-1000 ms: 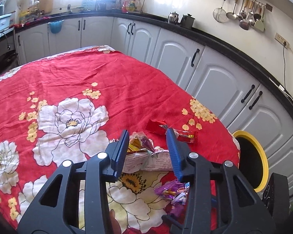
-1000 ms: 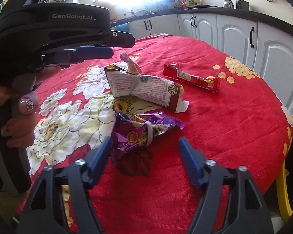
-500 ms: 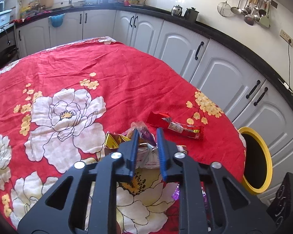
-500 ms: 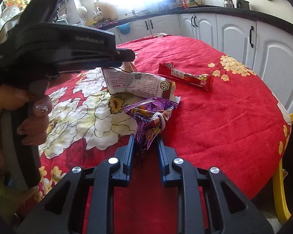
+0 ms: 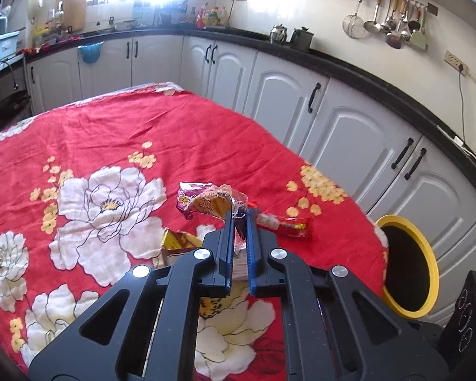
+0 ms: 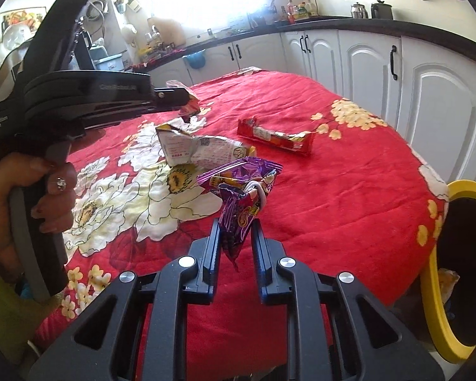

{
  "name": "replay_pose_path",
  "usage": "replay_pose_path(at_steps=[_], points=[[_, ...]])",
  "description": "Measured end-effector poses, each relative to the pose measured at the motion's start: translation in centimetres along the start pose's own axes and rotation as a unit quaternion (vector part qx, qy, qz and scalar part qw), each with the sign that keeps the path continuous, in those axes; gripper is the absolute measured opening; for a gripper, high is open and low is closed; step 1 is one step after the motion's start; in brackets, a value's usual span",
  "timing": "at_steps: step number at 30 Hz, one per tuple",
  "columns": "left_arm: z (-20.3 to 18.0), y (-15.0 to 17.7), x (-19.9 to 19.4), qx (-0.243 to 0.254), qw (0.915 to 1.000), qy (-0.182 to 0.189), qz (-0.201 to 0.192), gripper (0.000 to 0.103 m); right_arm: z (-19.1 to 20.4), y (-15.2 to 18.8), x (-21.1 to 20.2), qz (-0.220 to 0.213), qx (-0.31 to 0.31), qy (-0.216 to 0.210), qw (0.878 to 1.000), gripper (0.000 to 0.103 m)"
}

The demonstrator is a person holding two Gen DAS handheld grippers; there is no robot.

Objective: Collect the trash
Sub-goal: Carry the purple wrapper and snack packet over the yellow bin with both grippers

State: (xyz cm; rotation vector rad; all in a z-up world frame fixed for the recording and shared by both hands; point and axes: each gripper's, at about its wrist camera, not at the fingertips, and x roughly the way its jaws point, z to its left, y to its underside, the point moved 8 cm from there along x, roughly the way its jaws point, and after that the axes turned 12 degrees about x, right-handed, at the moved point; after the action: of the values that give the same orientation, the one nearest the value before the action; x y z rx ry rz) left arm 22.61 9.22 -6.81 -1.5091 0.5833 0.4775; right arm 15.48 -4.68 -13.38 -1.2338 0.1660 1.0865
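right wrist alone shows right tool (image 6: 236,238) pinching purple wrapper (image 6: 242,190).

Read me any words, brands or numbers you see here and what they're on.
"Data Acquisition System": side of the left gripper body.
Embossed brand on the same body: too blurred to read.
Print on the white carton, red wrapper and purple packet: too small to read.

The bin (image 6: 434,273) is cut by the right edge; the carton (image 5: 177,241) lies half hidden behind the left gripper's fingers (image 5: 228,247).
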Motion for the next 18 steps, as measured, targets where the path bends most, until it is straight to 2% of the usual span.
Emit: replay_pose_path(at_steps=[18], points=[[-6.7, -2.4, -1.8, 0.042, 0.9979, 0.039, -0.031, 0.003, -5.8, -2.7, -5.1, -0.056, 0.043, 0.030, 0.997, 0.018]])
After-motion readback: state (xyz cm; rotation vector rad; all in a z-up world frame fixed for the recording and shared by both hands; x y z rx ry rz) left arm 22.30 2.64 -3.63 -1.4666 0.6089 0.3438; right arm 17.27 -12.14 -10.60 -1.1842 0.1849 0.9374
